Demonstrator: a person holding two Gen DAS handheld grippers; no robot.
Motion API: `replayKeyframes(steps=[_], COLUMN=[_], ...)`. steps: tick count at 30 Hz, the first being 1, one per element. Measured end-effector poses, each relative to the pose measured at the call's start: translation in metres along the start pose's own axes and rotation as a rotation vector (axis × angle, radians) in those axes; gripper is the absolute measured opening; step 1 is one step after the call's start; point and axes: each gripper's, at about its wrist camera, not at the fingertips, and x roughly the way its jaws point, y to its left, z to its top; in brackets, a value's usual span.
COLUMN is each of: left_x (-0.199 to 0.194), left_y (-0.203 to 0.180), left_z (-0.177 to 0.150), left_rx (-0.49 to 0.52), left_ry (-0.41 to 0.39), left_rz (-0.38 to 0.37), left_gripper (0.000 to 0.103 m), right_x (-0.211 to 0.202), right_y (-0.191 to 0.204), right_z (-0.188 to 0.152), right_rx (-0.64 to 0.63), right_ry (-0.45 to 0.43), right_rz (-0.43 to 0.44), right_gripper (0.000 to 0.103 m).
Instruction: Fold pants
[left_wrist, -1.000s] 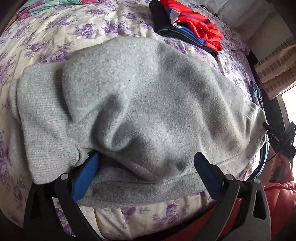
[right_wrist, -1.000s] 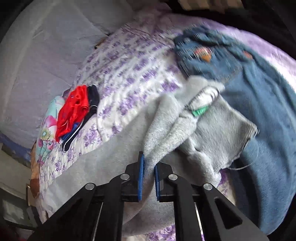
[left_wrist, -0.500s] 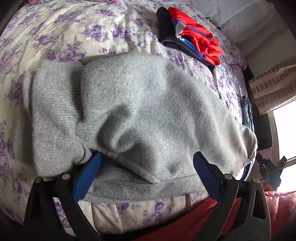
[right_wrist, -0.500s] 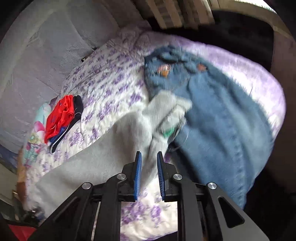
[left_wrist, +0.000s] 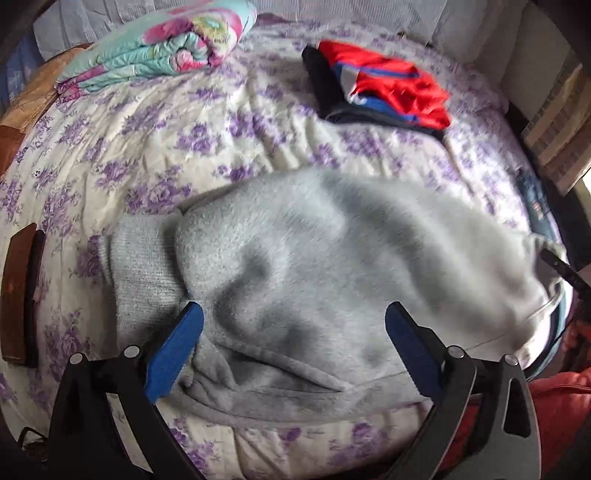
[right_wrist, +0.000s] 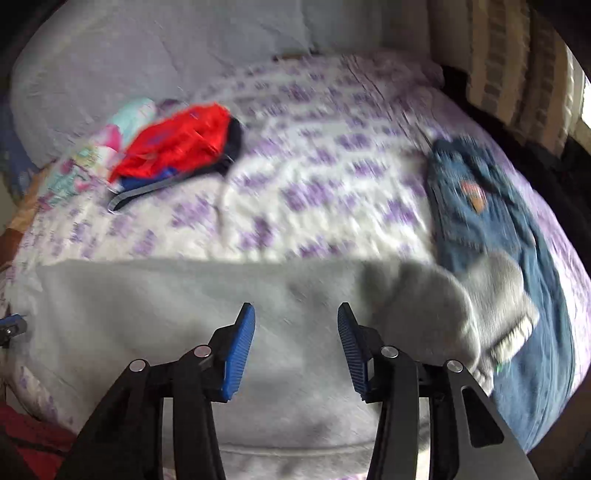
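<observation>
Grey fleece pants (left_wrist: 332, 266) lie folded lengthwise across the flowered bedspread (left_wrist: 155, 147), ribbed cuffs at the left. My left gripper (left_wrist: 293, 325) is open, its blue pads spread wide just above the cuff end, holding nothing. In the right wrist view the grey pants (right_wrist: 184, 314) fill the foreground, with the waistband end bunched at the right. My right gripper (right_wrist: 295, 325) is open above the cloth and empty.
Folded red, blue and black clothes (left_wrist: 384, 92) lie at the back. A rolled flowered blanket (left_wrist: 159, 48) sits at the back left. Blue jeans (right_wrist: 498, 229) lie at the right, partly under the grey waistband. A brown object (left_wrist: 18, 295) lies at the left edge.
My right gripper has opened and let go of the grey waistband, which now lies on the bed. My left gripper stayed open and pulled back and up from the pants.
</observation>
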Motion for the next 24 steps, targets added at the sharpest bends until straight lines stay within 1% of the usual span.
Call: replayKeyframes(steps=[1,2,3,4,5,6,7,8,9,10,11,12,13,14,15,16,17,18,20,21,22,23,24], left_x=[-0.011,-0.016,-0.015,-0.007,0.008,0.029,0.039,0.039,0.038,0.036,0.032,0.024,0.016,0.010,0.005,0.002,0.001,0.002,0.002,0.001,0.000,-0.002,-0.003], left_y=[0.001,0.002,0.004,0.007,0.013,0.021,0.023,0.015,0.004,-0.003,-0.007,-0.007,-0.003,0.002,0.008,0.016,0.022,0.024,0.023,0.021,0.018,0.015,0.012], left_z=[0.002,0.005,0.009,0.011,0.011,0.007,0.000,-0.006,-0.010,-0.013,-0.016,-0.017,-0.016,-0.013,-0.010,-0.005,0.002,0.008,0.021,0.026,0.031,0.034,0.036], left_rx=[-0.025,-0.044,-0.054,-0.059,-0.063,-0.064,-0.040,0.026,0.089,0.135,0.160,0.149,0.107,0.053,-0.003,-0.065,-0.117,-0.151,-0.195,-0.199,-0.199,-0.195,-0.189], left_ry=[-0.037,-0.060,-0.066,-0.049,-0.004,0.062,0.076,0.045,0.053,0.067,0.064,0.044,0.023,0.004,-0.013,-0.031,-0.045,-0.051,-0.066,-0.076,-0.084,-0.090,-0.094], left_rz=[-0.032,-0.039,-0.027,0.006,0.052,0.093,0.118,0.155,0.203,0.237,0.249,0.237,0.205,0.164,0.121,0.075,0.043,0.030,0.017,0.021,0.025,0.027,0.030], left_gripper=[0.096,0.097,0.097,0.097,0.097,0.097,0.097,0.097,0.097,0.097,0.097,0.097,0.097,0.097,0.097,0.097,0.097,0.097,0.097,0.097,0.097,0.097,0.097], right_x=[-0.002,0.002,0.008,0.017,0.028,0.045,0.066,0.088,0.096,0.088,0.081,0.073,0.064,0.057,0.055,0.059,0.067,0.077,0.109,0.121,0.133,0.139,0.133], right_y=[0.019,0.041,0.062,0.087,0.111,0.135,0.155,0.171,0.176,0.177,0.174,0.167,0.160,0.154,0.152,0.155,0.160,0.168,0.187,0.196,0.202,0.207,0.213], right_z=[0.010,0.018,0.023,0.025,0.024,0.019,0.010,-0.004,-0.015,-0.015,-0.009,0.002,0.014,0.028,0.042,0.056,0.067,0.076,0.085,0.082,0.079,0.072,0.062], right_rx=[-0.049,-0.100,-0.144,-0.185,-0.222,-0.264,-0.307,-0.356,-0.390,-0.399,-0.381,-0.328,-0.271,-0.226,-0.202,-0.196,-0.204,-0.230,-0.295,-0.326,-0.349,-0.371,-0.404], right_ry=[-0.013,-0.011,-0.009,-0.006,0.015,0.067,0.163,0.275,0.287,0.255,0.272,0.273,0.241,0.201,0.178,0.173,0.164,0.153,0.170,0.187,0.215,0.247,0.262], right_rz=[0.058,0.117,0.168,0.221,0.270,0.316,0.337,0.324,0.294,0.299,0.335,0.404,0.465,0.504,0.521,0.517,0.489,0.440,0.330,0.303,0.319,0.354,0.396], right_gripper=[0.047,0.047,0.047,0.047,0.047,0.047,0.049,0.055,0.056,0.055,0.055,0.055,0.055,0.055,0.055,0.054,0.053,0.046,0.035,0.032,0.030,0.029,0.029])
